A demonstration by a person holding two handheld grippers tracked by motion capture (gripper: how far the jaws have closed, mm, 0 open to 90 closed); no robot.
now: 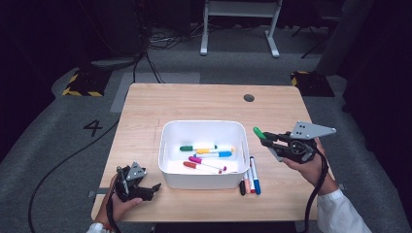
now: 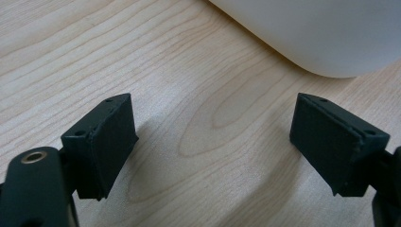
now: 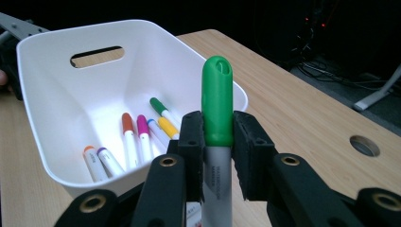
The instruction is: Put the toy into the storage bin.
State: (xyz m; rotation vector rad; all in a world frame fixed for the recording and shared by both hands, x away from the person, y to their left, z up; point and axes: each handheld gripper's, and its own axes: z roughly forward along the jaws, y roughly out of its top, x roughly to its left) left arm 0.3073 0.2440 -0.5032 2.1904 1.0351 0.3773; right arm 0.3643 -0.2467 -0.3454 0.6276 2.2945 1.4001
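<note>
My right gripper point(image 1: 272, 139) is shut on a green-capped marker point(image 1: 259, 132), lifted off the table to the right of the white bin point(image 1: 204, 181). In the right gripper view the green-capped marker point(image 3: 217, 109) stands upright between the jaws, cap up, with the white bin point(image 3: 61, 118) beyond it. Several markers point(image 1: 206, 157) lie inside the bin, among them green, yellow, blue, pink and orange caps. My left gripper point(image 1: 145, 187) rests open on the table at the bin's front left corner, nothing between its fingers point(image 2: 101, 142).
Three markers point(image 1: 248, 180) with black, orange and blue caps lie on the table by the bin's right front corner. A round hole point(image 1: 248, 98) sits in the tabletop at the far right. Cables and a table frame stand on the floor beyond.
</note>
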